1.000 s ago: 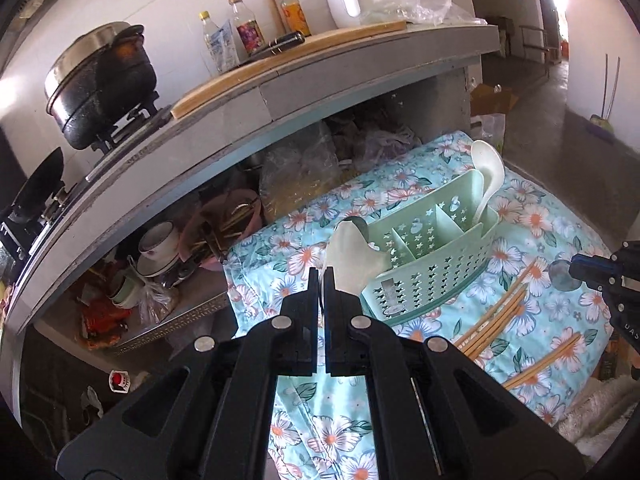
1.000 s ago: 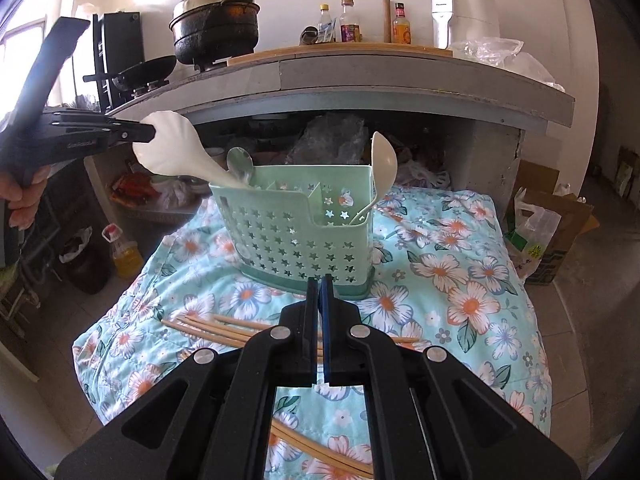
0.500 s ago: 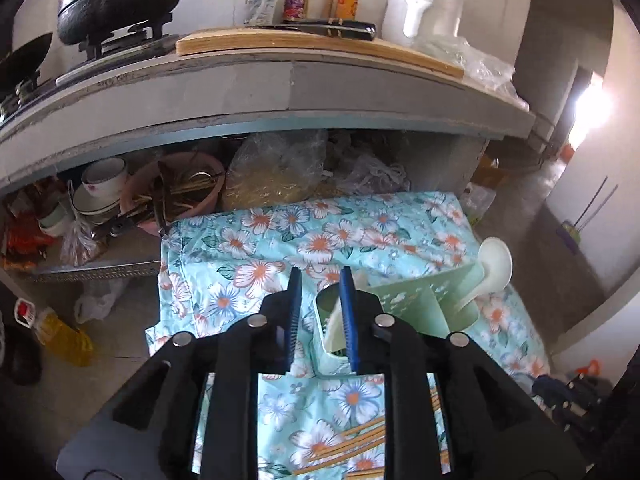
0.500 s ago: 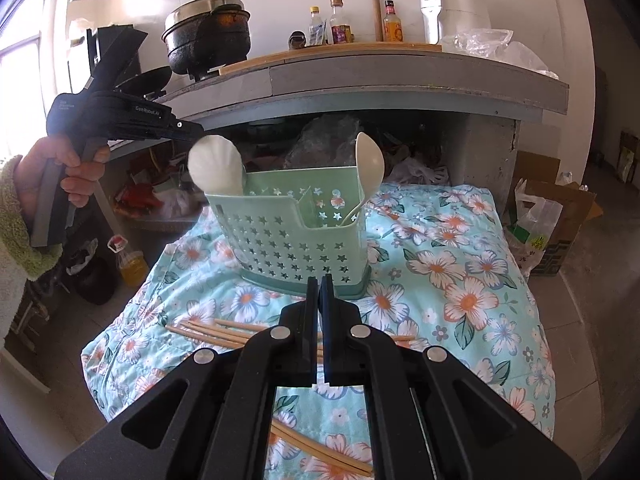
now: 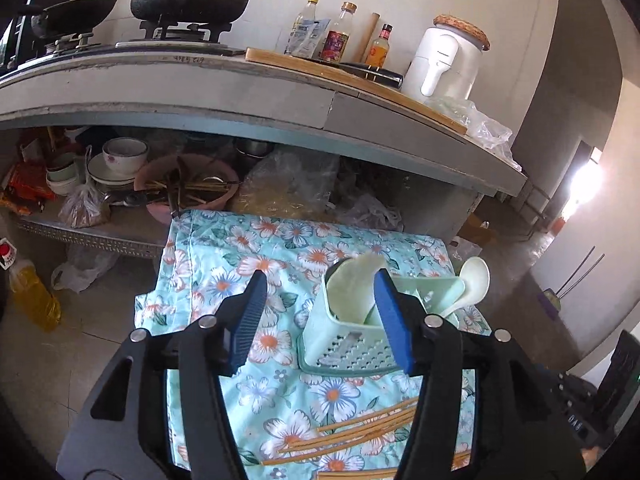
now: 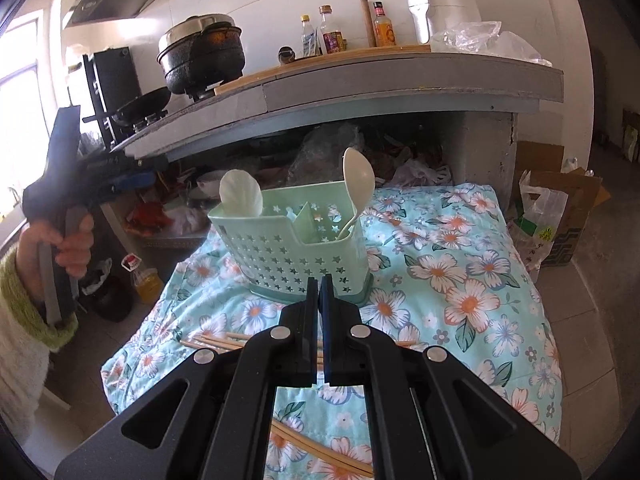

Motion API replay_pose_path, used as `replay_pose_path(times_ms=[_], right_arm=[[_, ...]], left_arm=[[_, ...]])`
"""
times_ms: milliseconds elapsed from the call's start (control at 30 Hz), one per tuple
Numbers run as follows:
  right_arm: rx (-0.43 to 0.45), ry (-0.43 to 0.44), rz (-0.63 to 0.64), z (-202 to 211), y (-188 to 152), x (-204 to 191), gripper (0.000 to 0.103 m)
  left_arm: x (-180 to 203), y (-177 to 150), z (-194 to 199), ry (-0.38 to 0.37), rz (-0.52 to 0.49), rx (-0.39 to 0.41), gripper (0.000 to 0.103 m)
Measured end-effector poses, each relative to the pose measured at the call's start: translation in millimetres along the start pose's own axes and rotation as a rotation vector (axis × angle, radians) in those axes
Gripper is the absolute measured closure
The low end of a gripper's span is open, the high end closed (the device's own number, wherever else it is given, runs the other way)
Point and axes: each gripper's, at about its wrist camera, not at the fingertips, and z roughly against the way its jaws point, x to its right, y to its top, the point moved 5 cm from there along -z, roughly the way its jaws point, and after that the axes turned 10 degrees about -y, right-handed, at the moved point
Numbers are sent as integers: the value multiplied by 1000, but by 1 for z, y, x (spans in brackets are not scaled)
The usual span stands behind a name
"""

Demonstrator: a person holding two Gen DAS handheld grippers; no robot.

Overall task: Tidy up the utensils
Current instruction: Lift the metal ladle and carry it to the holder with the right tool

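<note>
1. We see two spoons standing in the green caddy (image 6: 296,248): the rice paddle (image 6: 240,194) and the ladle spoon (image 6: 358,180).
2. Our left gripper (image 5: 316,312) has its jaws wide apart and empty; the right gripper (image 6: 319,328) is closed on nothing.
3. The chopsticks (image 5: 360,432) lie on the floral cloth (image 6: 460,272); we judge they are what remains.

Chopsticks (image 6: 224,342) partly hidden behind tongs.
</note>
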Motion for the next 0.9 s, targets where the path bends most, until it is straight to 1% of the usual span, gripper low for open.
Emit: replay_pose_path(times_ms=[33,167,300,433,567,633,700,800,900], right_arm=[[-1,18,-21,1,3,4,101],[1,91,-95,8,15,19,101],[12,161,-134,14,28,22,101],[37,245,-155,18,47,16,101],[92,347,-164,25,75,2,101],[130,367,-154,26,89,-5,101],[152,369,-145,23,102,-12,101],[142,375,-151,15,109,-18,101],[105,376,-104,9,98,-30,101]], left_arm=[[0,-10,1,3,5,-7,46],[-5,-59,-2,30,39,-48,44],[-17,-99,-1,36,134,-58,44],[-27,-126,5,46,204,-55,44],[-33,-143,17,75,227,-38,43],[-36,-148,25,86,240,-23,42],[-41,-151,31,90,263,-12,42],[-47,-154,37,105,283,-3,42],[-53,-155,45,124,290,16,42]])
